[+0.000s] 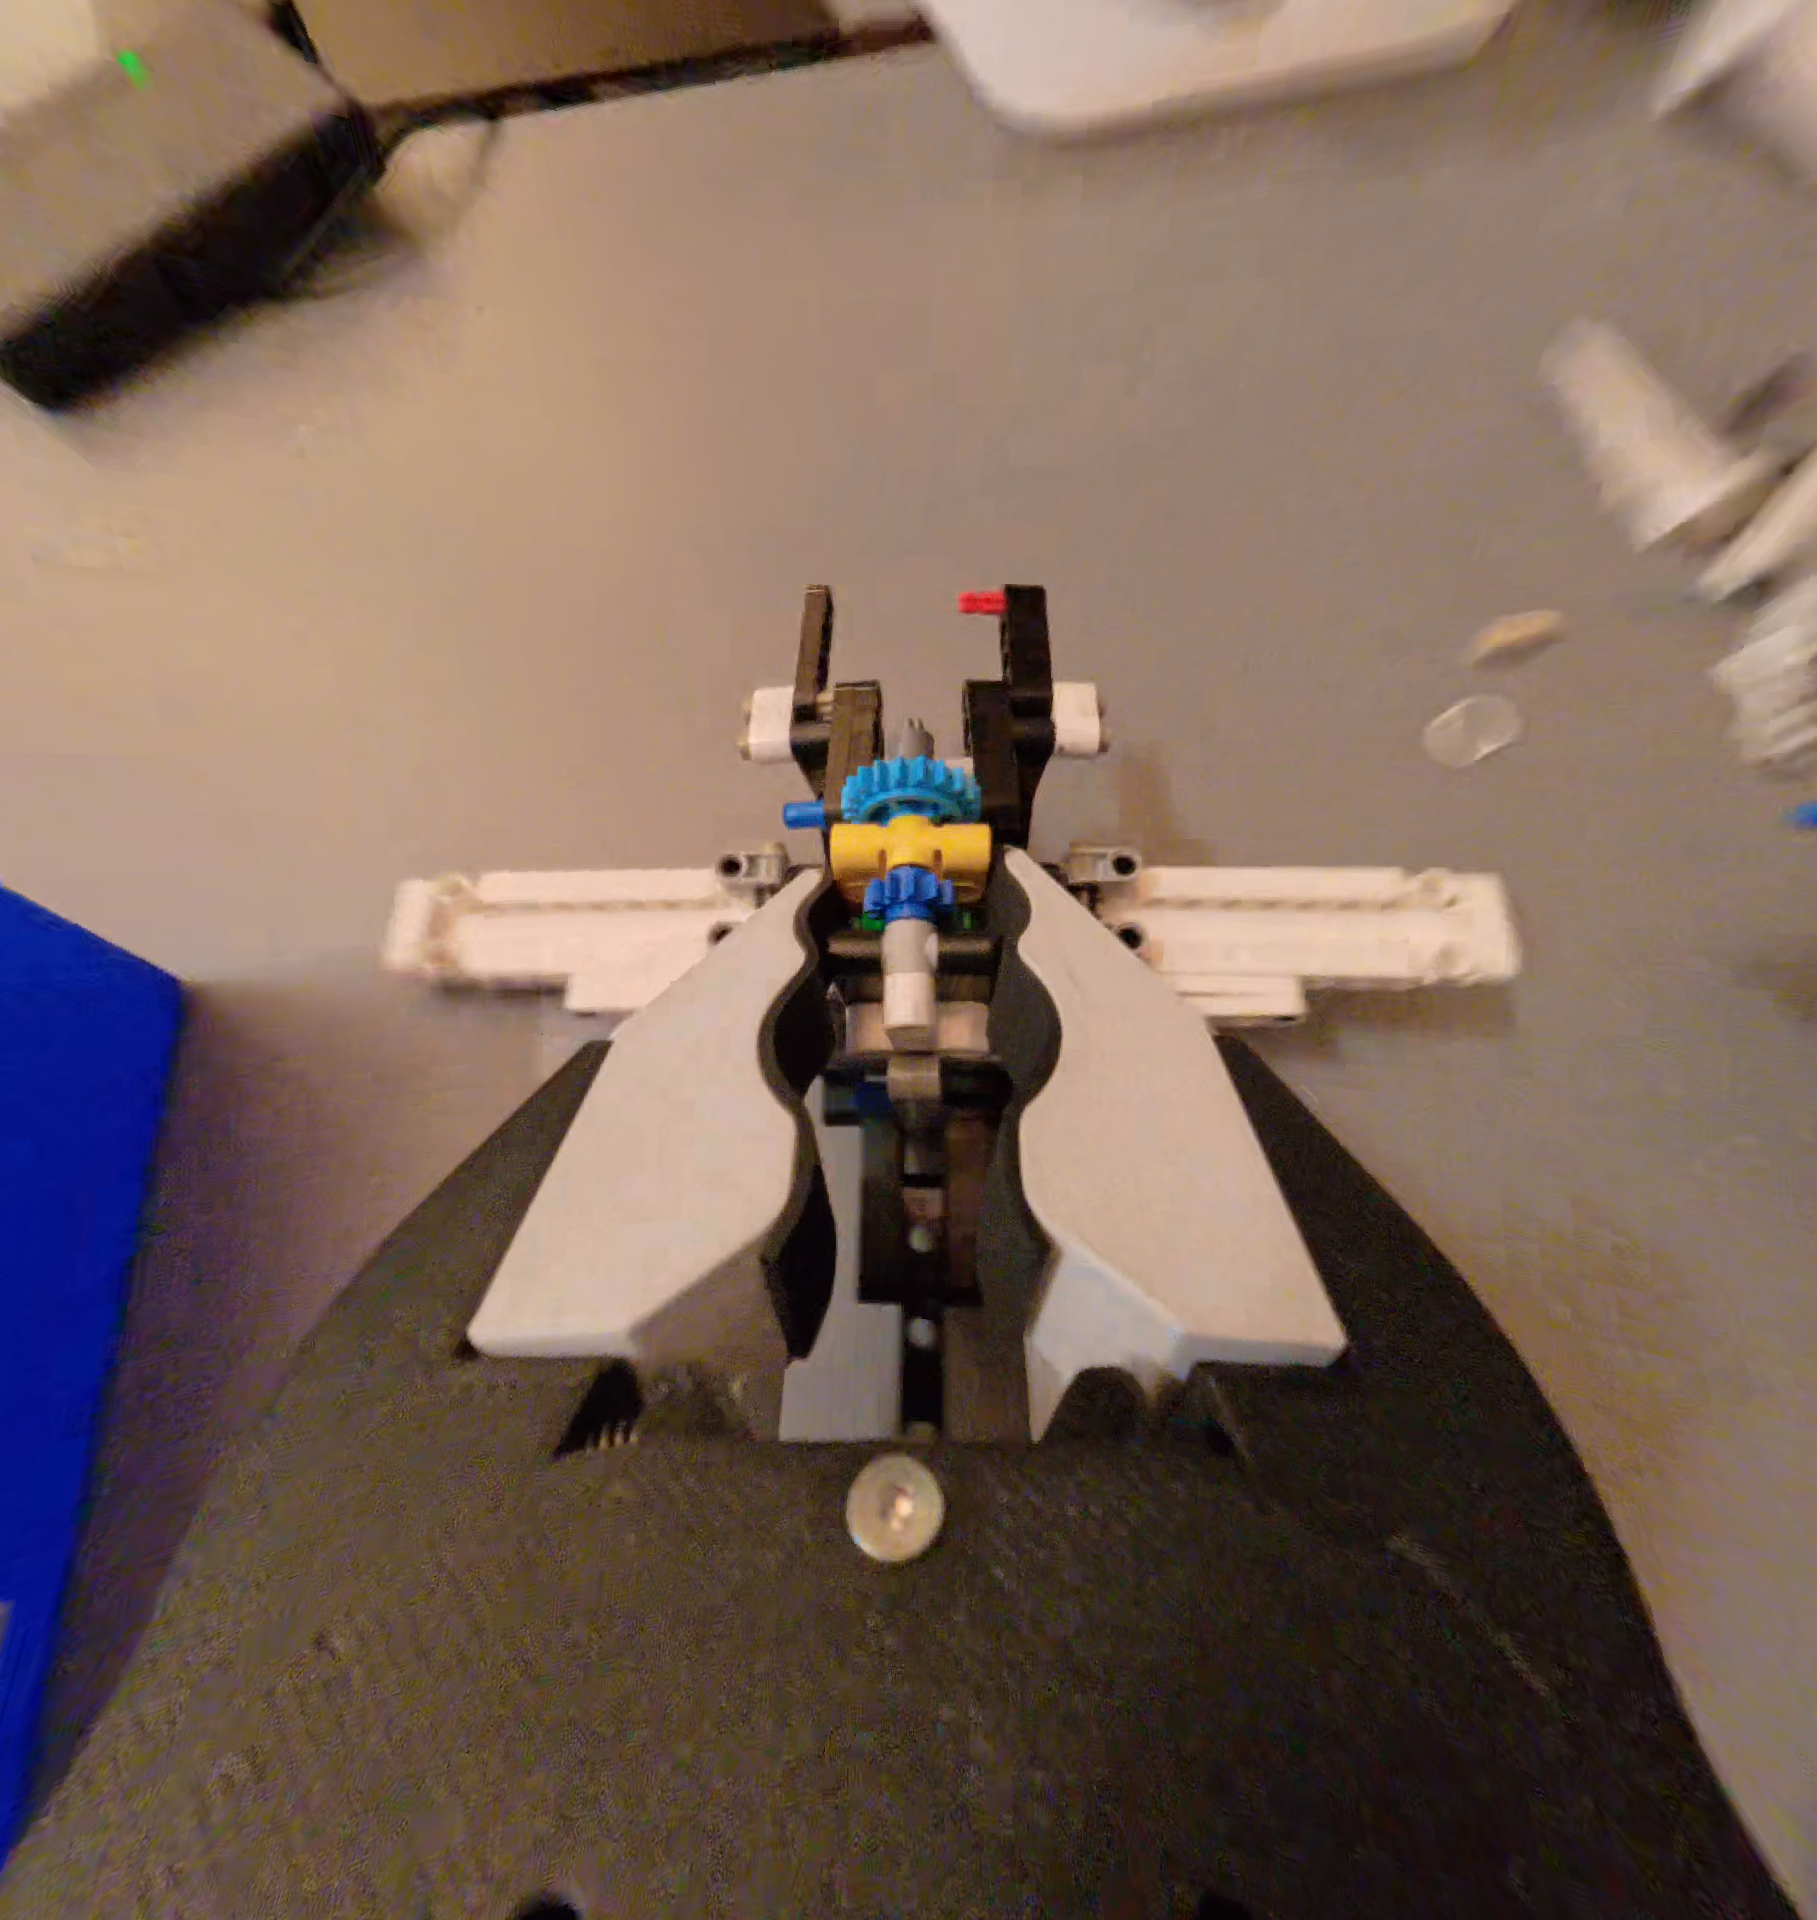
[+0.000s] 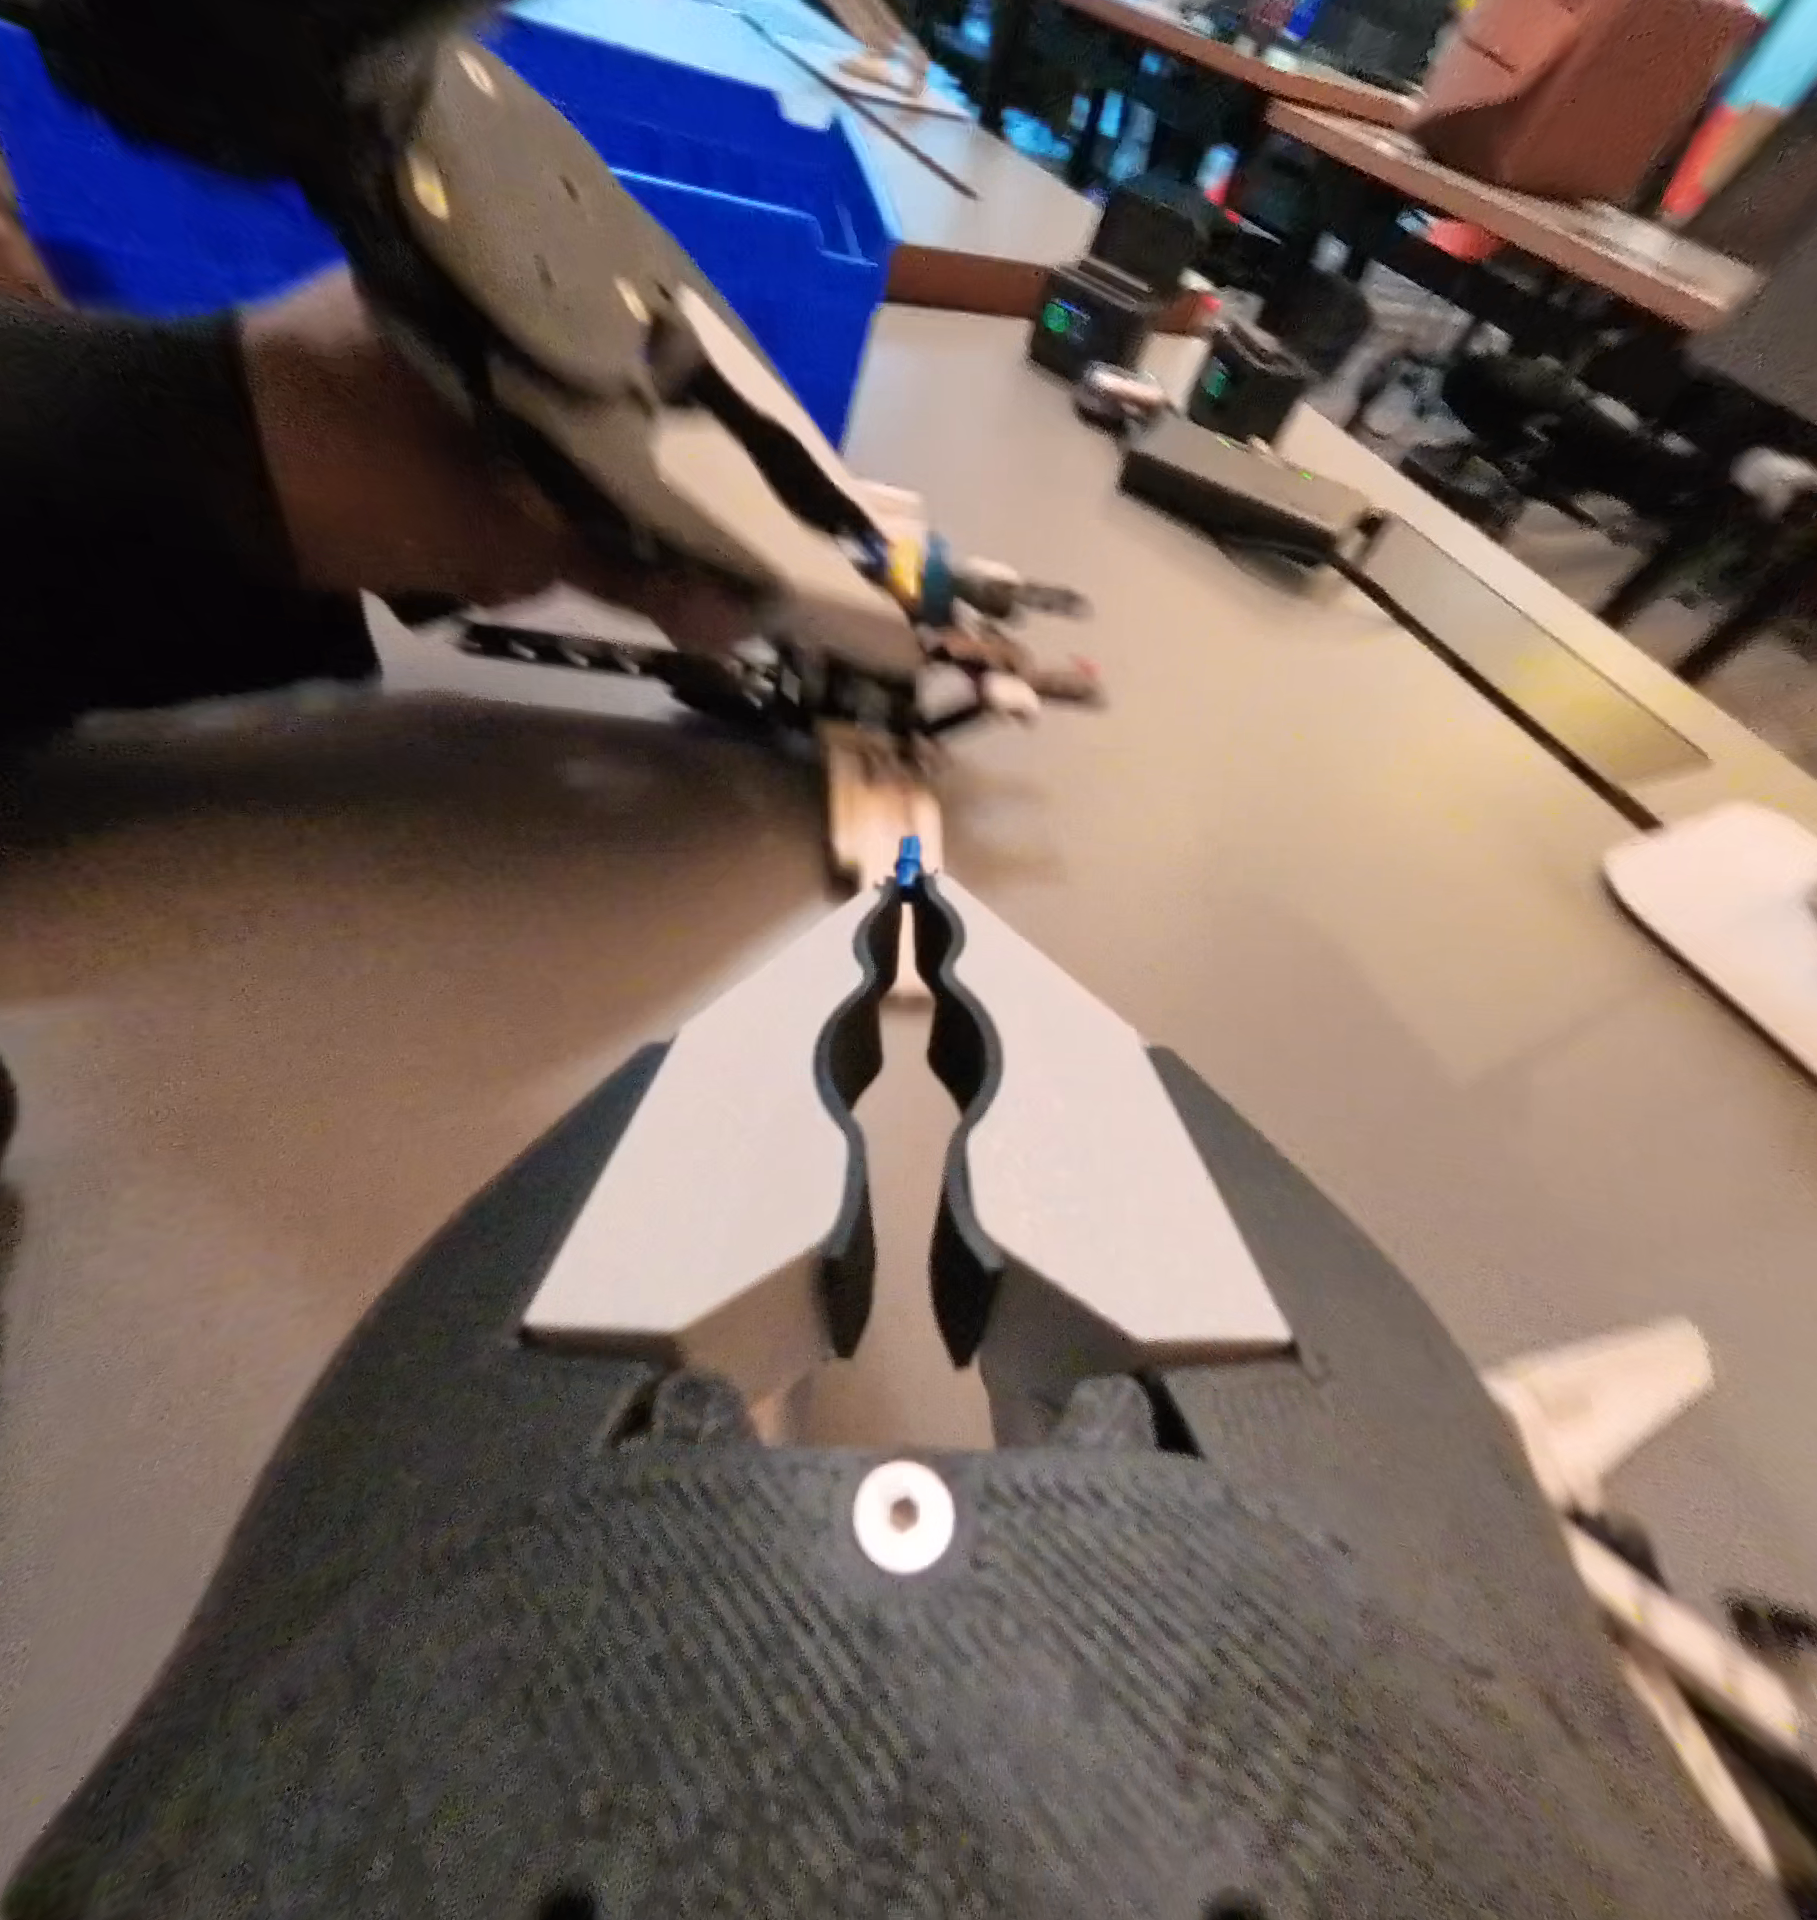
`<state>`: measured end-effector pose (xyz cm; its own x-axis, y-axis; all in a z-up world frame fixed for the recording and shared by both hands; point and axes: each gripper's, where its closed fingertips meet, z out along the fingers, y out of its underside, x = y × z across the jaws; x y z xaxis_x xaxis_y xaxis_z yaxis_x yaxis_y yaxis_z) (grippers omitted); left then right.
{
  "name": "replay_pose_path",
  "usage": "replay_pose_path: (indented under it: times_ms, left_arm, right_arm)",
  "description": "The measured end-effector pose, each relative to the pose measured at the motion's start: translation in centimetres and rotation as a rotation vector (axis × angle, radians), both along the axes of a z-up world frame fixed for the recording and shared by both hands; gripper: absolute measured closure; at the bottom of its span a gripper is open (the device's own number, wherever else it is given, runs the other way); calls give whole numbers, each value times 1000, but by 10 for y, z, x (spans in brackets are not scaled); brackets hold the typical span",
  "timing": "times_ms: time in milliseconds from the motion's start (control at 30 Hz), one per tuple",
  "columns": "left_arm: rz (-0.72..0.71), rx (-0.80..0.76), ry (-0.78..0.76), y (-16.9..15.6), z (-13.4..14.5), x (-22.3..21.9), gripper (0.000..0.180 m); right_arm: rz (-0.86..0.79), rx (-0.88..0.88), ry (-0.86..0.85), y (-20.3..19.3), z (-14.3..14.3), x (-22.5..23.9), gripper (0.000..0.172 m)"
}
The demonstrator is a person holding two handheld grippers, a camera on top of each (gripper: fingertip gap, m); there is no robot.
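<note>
Because its fingertips are pinched together on a small blue pin [image 2: 908, 864], the right gripper [image 2: 909, 891] carries that pin pointing forward, toward the toy-brick model [image 1: 909, 831] ahead. The left gripper [image 1: 912, 883] clamps the model's black centre, apparently to steady it; its gears and yellow connector [image 1: 909, 847] jut past the fingertips. White beams [image 1: 571, 925] spread sideways over the grey table [image 1: 987, 416]. A blue bin [image 1: 42, 1195] sits left.
</note>
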<state>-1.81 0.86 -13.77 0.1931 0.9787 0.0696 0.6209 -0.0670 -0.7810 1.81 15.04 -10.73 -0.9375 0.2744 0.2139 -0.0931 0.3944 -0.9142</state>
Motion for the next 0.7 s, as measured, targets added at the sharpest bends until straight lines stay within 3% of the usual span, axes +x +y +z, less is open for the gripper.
replay_pose_path:
  times_ms: [33, 133, 300, 533, 700]
  left_arm:
    - [10, 67, 56, -8, 19, 0, 155]
    - [-42, -82, 108, 4, 39, -3, 154]
    - [-96, -125, 113, 22, 26, -8, 154]
    - [-176, -88, 114, 49, 16, 5, 154]
    - [-228, -76, 114, 63, 12, 10, 154]
  right_arm:
    - [-64, 11, 17, 13, -3, -7, 171]
    - [-104, -63, -104, 30, -10, -14, 171]
    - [-106, -79, -73, 24, -2, -16, 170]
    - [-267, 225, -95, 59, -45, -47, 169]
    - [-378, 279, -75, 86, -42, -69, 165]
